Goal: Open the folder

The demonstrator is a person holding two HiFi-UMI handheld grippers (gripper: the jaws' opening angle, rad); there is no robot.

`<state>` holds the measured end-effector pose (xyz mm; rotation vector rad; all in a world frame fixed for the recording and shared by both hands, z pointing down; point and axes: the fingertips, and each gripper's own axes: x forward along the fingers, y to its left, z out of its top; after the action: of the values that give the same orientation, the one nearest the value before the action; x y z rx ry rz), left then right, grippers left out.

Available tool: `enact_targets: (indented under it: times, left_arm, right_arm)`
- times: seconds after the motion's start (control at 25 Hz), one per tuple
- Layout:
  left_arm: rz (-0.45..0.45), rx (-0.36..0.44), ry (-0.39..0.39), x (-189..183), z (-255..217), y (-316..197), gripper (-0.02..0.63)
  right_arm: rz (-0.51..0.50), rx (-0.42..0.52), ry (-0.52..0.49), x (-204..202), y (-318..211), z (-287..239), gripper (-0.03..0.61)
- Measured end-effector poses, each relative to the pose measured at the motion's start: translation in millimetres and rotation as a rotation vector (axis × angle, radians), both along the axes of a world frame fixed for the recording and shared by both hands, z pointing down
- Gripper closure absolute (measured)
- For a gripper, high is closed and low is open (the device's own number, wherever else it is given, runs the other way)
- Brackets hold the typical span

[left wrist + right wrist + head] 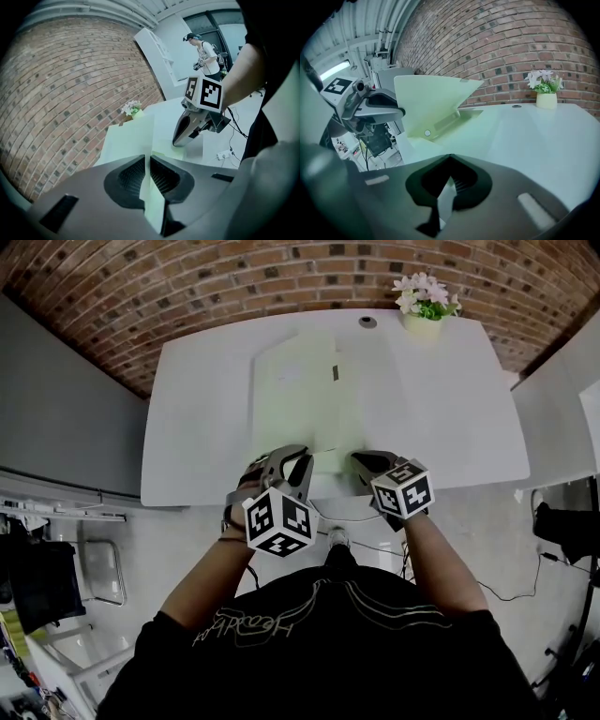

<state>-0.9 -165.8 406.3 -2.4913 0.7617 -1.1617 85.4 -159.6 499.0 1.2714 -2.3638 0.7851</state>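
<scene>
**Head view:** Smooth white table [187,427] with rounded corners. Flat pale green folder [300,399] at its middle, reaching the near edge. Flower pot [424,324] at the far edge. Both forearms stretch forward, with the left gripper [298,458] and right gripper [360,461] at the folder's near edge.

**Left gripper view:** Ribbed dark pads pinch the folder's thin green cover.

**Right gripper view:** Jaws, angled downward, clamp the folder's lower sheet. The cover stands tilted up, wedge-shaped.

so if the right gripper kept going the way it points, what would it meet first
Probably the folder itself: the right gripper is shut on its near edge and aims down along the leaf lying on the table. The raised cover stands left of that line.
</scene>
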Motion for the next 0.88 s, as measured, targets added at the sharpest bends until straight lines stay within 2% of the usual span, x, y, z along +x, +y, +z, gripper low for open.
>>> enact_targets:
  times: [0.32, 0.56, 0.88]
  left_arm:
    - [-0.066, 0.024, 0.020, -22, -16, -4, 0.586]
    - [-0.145, -0.003, 0.087, -42, -28, -10, 0.586]
    - [-0.236, 0.008, 0.129, -69, -40, -18, 0.586]
  right_arm:
    - [-0.022, 0.002, 0.017, 0, -1, -1, 0.578]
    - [-0.034, 0.000, 0.030, -1, -2, 1, 0.578]
    - [-0.057, -0.004, 0.036, -2, -2, 2, 0.578]
